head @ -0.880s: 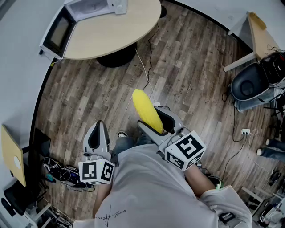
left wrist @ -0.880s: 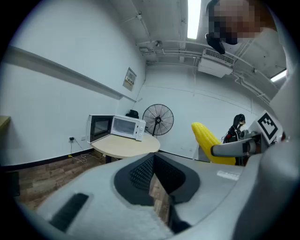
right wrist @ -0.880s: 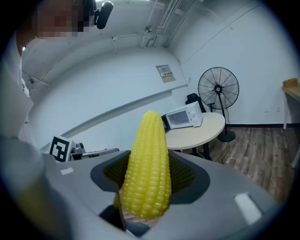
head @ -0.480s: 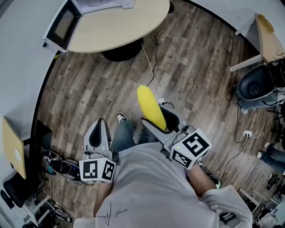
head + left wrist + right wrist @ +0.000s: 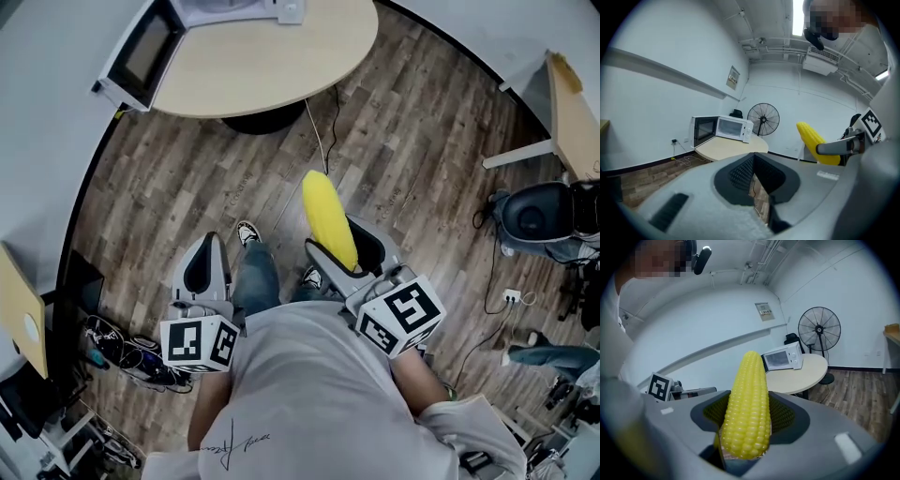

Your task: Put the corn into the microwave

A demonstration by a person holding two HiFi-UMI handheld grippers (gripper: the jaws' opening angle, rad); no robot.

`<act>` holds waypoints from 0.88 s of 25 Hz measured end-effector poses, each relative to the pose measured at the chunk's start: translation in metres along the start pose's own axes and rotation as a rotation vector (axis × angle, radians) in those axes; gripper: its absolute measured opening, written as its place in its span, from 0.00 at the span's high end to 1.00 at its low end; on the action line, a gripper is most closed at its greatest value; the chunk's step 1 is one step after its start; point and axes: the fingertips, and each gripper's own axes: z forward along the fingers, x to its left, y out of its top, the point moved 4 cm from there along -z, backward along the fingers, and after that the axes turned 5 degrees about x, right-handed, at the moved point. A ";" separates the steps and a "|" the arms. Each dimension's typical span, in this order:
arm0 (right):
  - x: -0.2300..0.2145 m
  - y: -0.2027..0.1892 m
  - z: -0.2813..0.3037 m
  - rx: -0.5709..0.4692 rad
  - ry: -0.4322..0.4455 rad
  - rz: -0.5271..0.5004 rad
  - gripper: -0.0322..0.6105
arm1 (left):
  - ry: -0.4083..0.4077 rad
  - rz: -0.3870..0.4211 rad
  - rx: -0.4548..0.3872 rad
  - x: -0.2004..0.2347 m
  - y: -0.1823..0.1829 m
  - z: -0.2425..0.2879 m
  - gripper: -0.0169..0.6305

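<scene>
- Yellow corn (image 5: pixel 329 217): one cob, clamped at its lower part between the jaws of the right gripper (image 5: pixel 345 251); the tip points toward 11 o'clock in the head view. It is carried above the floor, well apart from the table.
- Right gripper, own view (image 5: pixel 747 430): ribbed pads press on both flanks of the cob (image 5: pixel 747 404), which stands upright between them.
- Left gripper (image 5: pixel 207 247): jaws drawn together, nothing between them; only a thin slit of floor shows in its own view (image 5: pixel 757 187). It is held at 9 o'clock of the right gripper.
- White microwave (image 5: pixel 150 47): door swung open, on the table at 11 o'clock of the corn.
- Round pale-wood table (image 5: pixel 281 66): at 12 o'clock.
- Wood-plank floor (image 5: pixel 187 178).
- Black standing fan (image 5: pixel 763 119): beyond the table.
</scene>
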 end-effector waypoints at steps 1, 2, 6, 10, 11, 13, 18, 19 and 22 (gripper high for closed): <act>0.000 0.004 0.008 0.005 -0.004 -0.006 0.54 | -0.002 -0.001 0.003 0.007 0.004 0.005 0.97; -0.001 0.008 0.017 0.010 -0.007 -0.011 0.54 | -0.001 -0.002 0.003 0.015 0.008 0.011 0.97; -0.004 0.025 0.049 0.024 -0.020 -0.016 0.54 | 0.005 -0.006 0.004 0.046 0.023 0.031 0.97; -0.002 0.041 0.084 0.046 -0.023 -0.029 0.54 | -0.019 -0.015 0.022 0.074 0.036 0.052 0.97; -0.002 0.045 0.093 0.049 -0.019 -0.026 0.54 | -0.025 -0.015 0.025 0.080 0.040 0.057 0.97; 0.000 0.054 0.109 0.051 -0.012 -0.016 0.54 | -0.037 -0.014 0.028 0.092 0.048 0.065 0.97; 0.007 0.075 0.145 0.038 -0.014 -0.009 0.54 | -0.051 -0.012 0.019 0.127 0.069 0.081 0.97; 0.009 0.079 0.153 0.034 -0.015 -0.010 0.54 | -0.055 -0.012 0.014 0.133 0.074 0.084 0.97; 0.013 0.093 0.174 0.020 -0.018 -0.018 0.54 | -0.082 -0.004 0.005 0.149 0.088 0.093 0.97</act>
